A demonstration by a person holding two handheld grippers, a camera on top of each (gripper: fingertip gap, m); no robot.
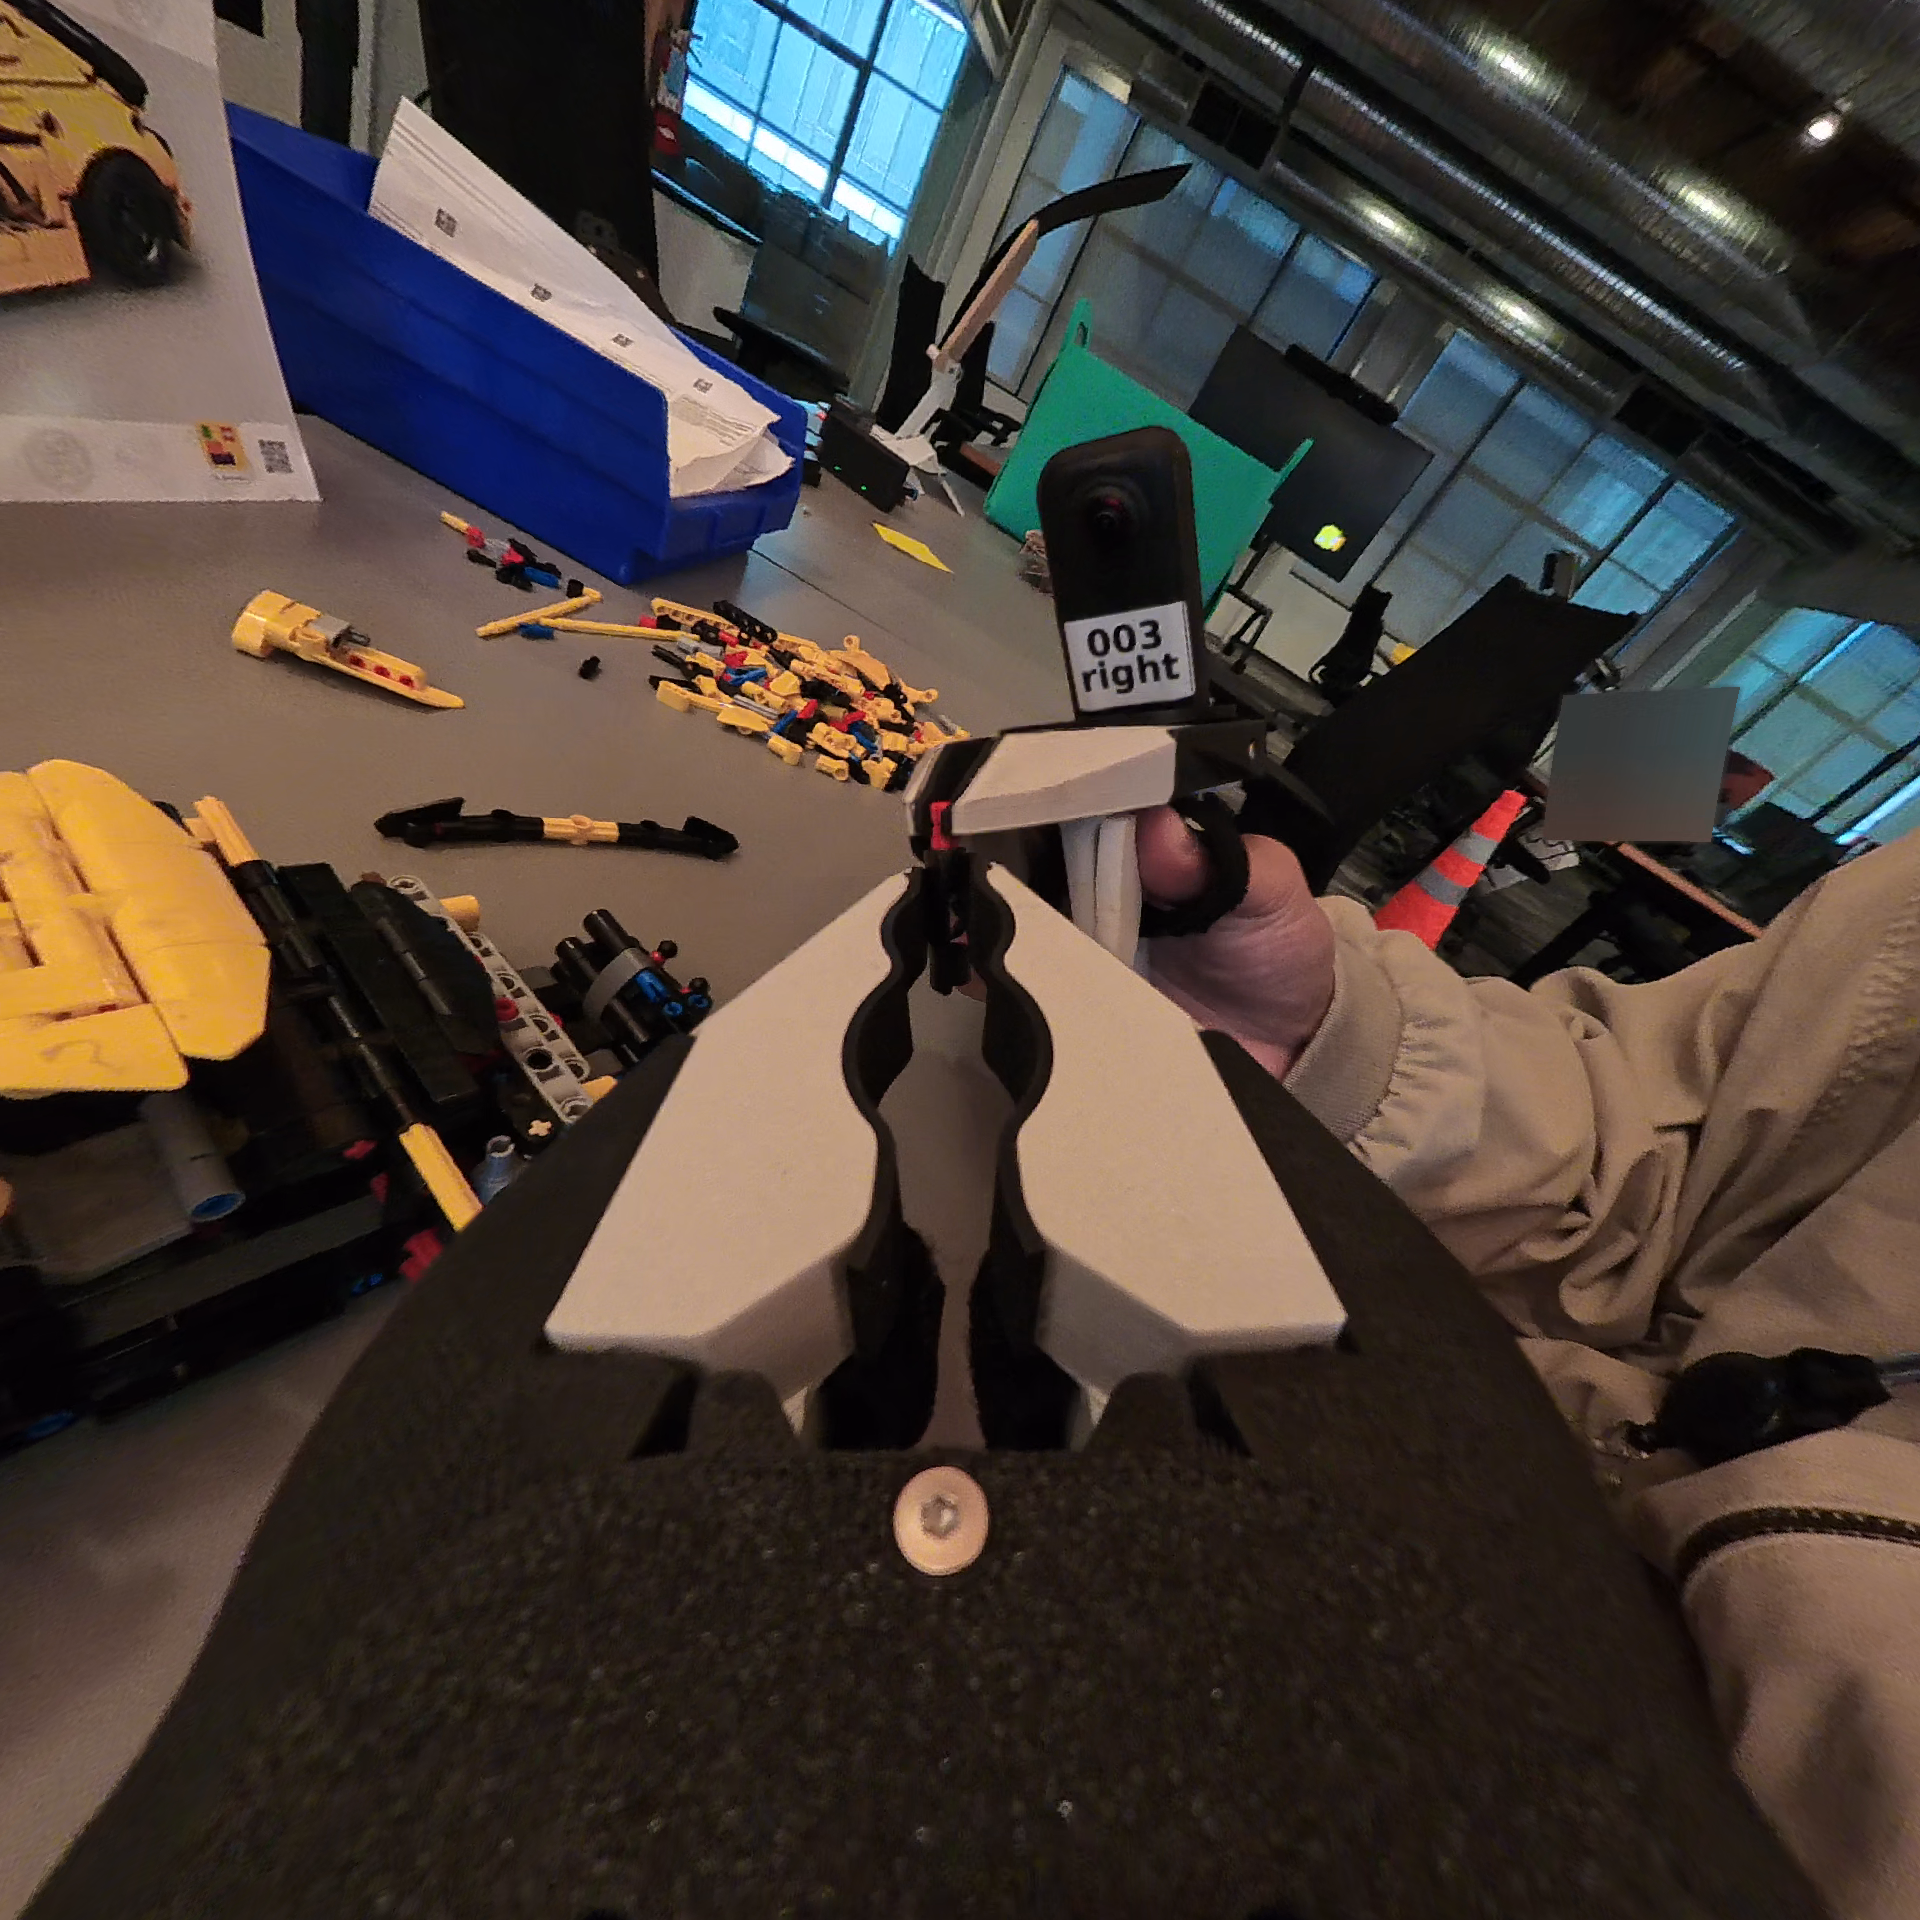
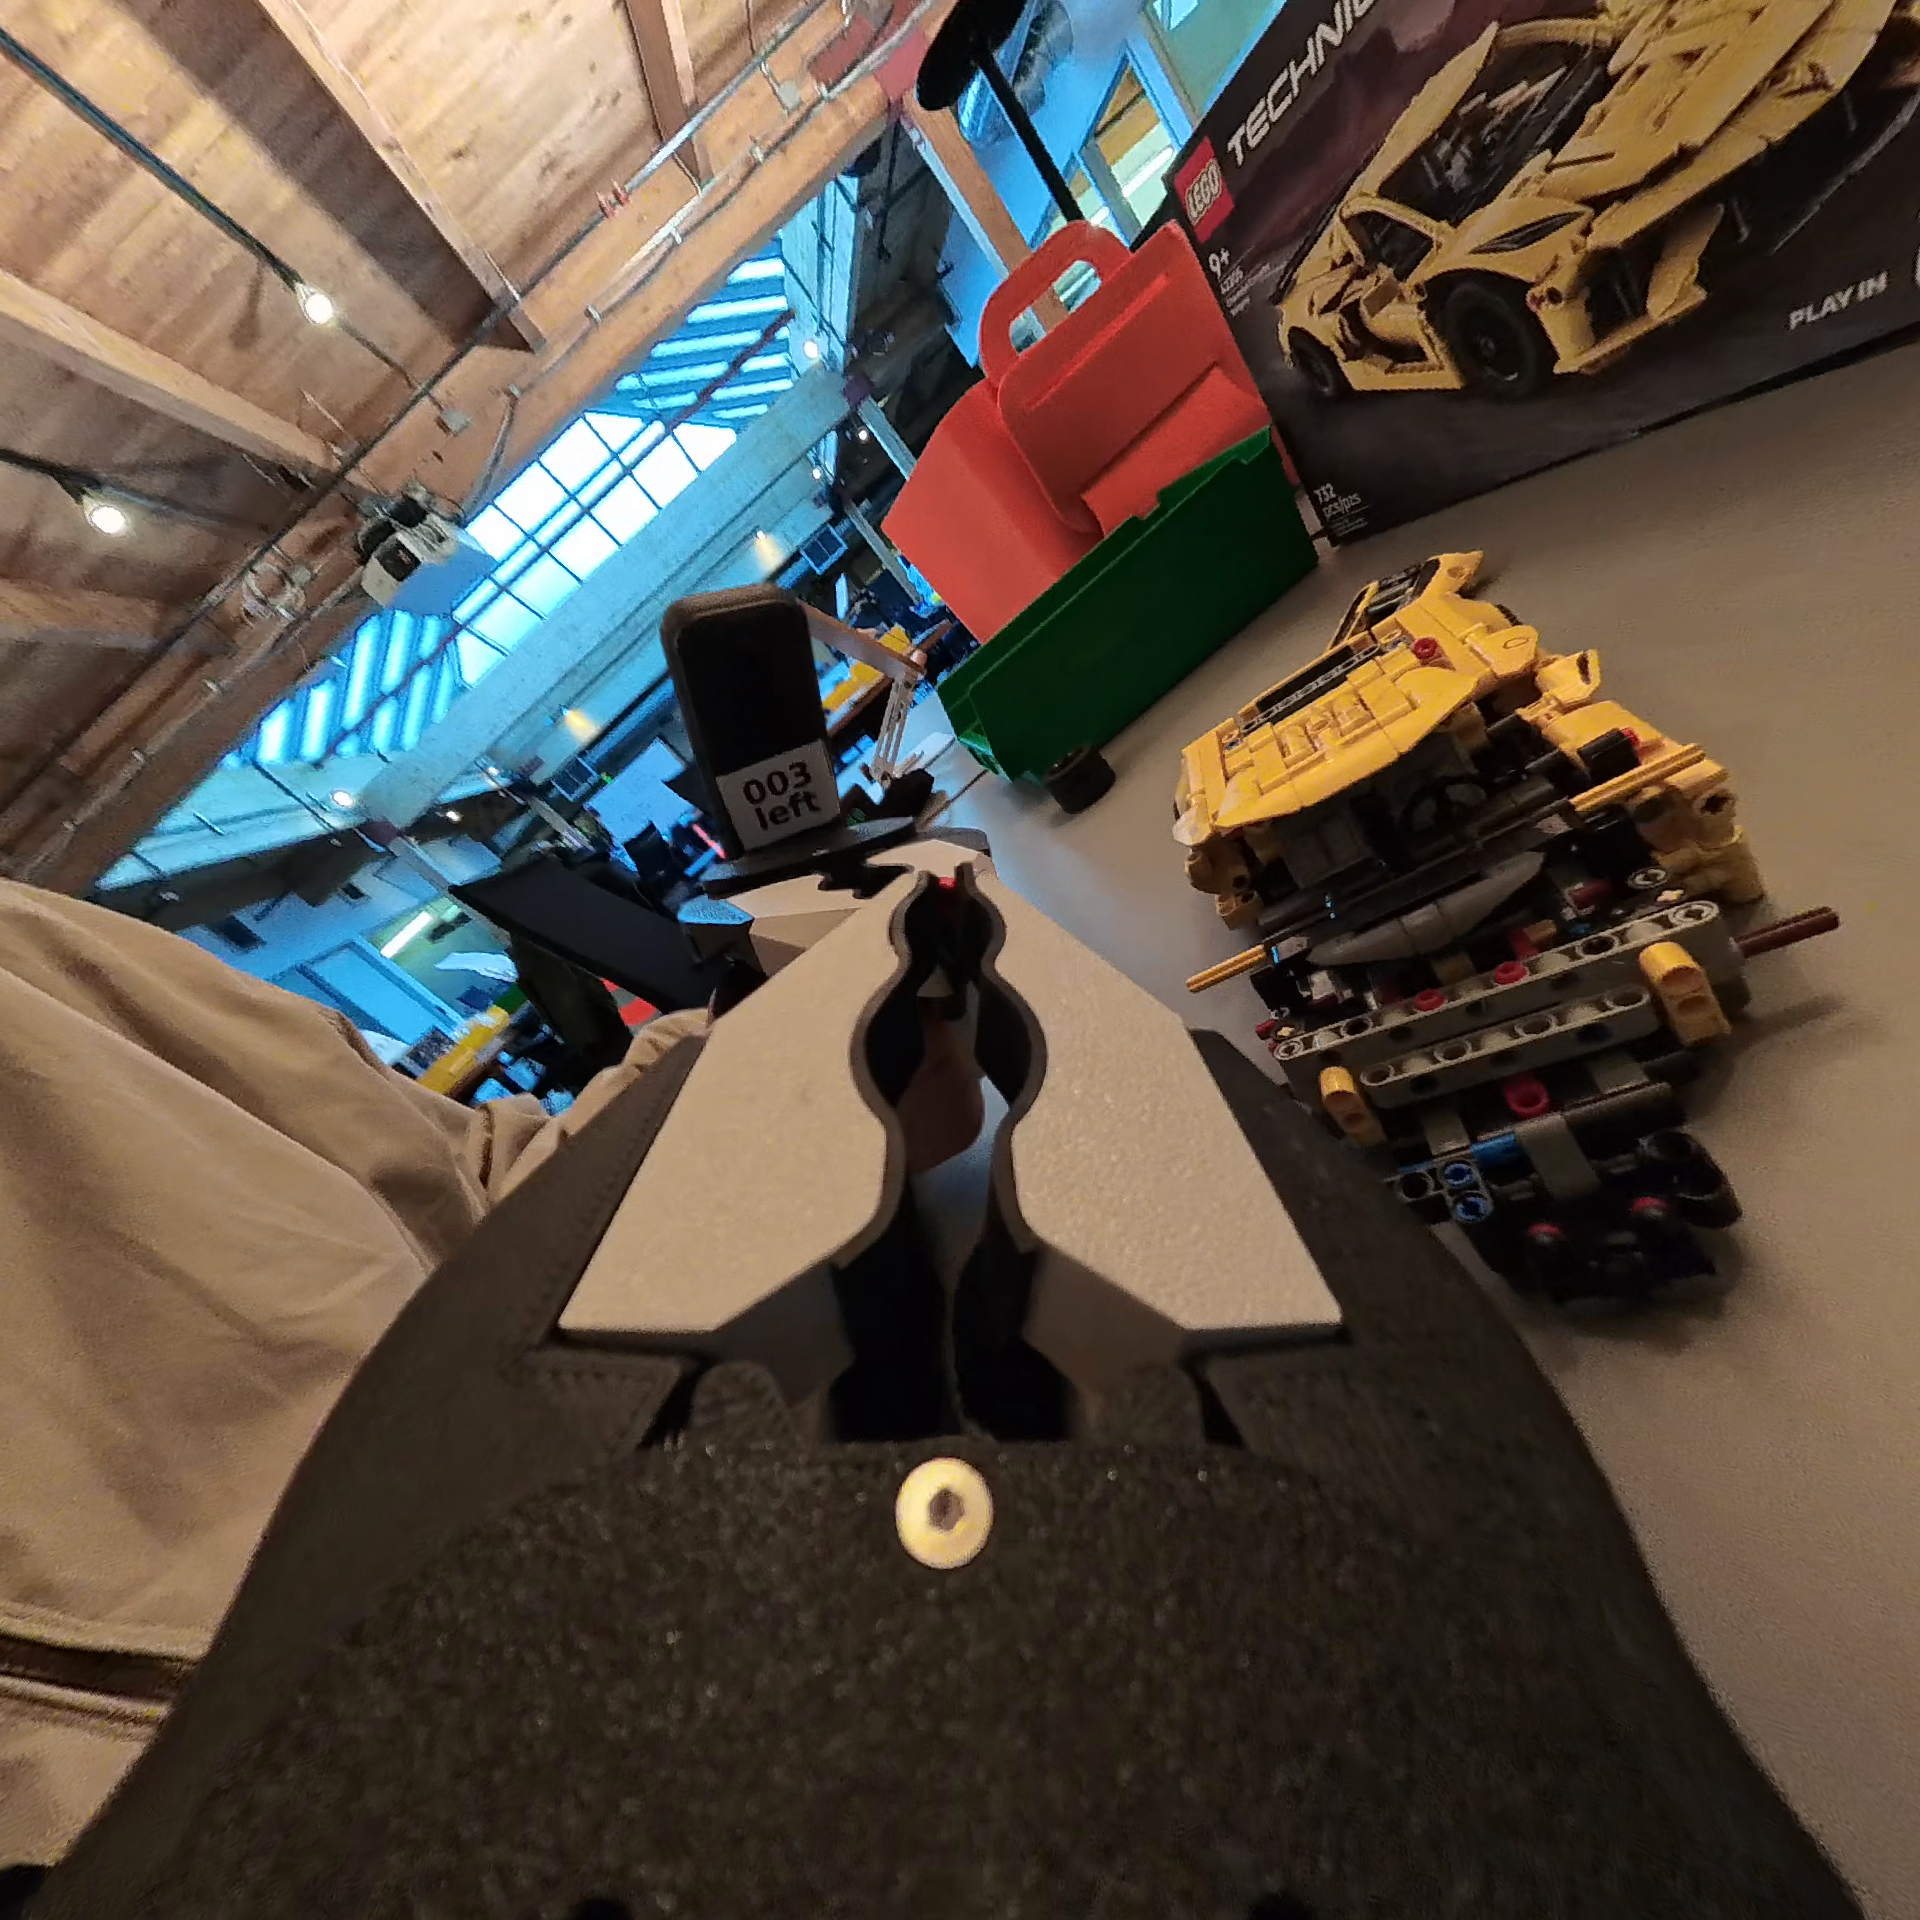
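My left gripper (image 1: 948, 902) is held above the grey table (image 1: 582, 758), shut on a small black brick part (image 1: 948, 940). My right gripper (image 1: 932, 823) meets it tip to tip from the far side, where a red pin (image 1: 940, 819) shows. In the right wrist view, my right gripper (image 2: 943, 914) is shut on the same small black part (image 2: 940, 971), and its red pin (image 2: 948, 885) sits at the tips. The left gripper (image 2: 914, 862) is just beyond. A partly built yellow and black brick car (image 1: 135, 966) lies to the left, also seen in the right wrist view (image 2: 1455, 831).
A pile of loose yellow, black and red parts (image 1: 800, 701) lies on the table. A black and yellow beam assembly (image 1: 561, 828) and a yellow sub-assembly (image 1: 327, 646) lie nearer. A blue bin (image 1: 468, 405) with papers, the set's box (image 2: 1558, 208), and red (image 2: 1081, 416) and green bins (image 2: 1132, 634) stand behind.
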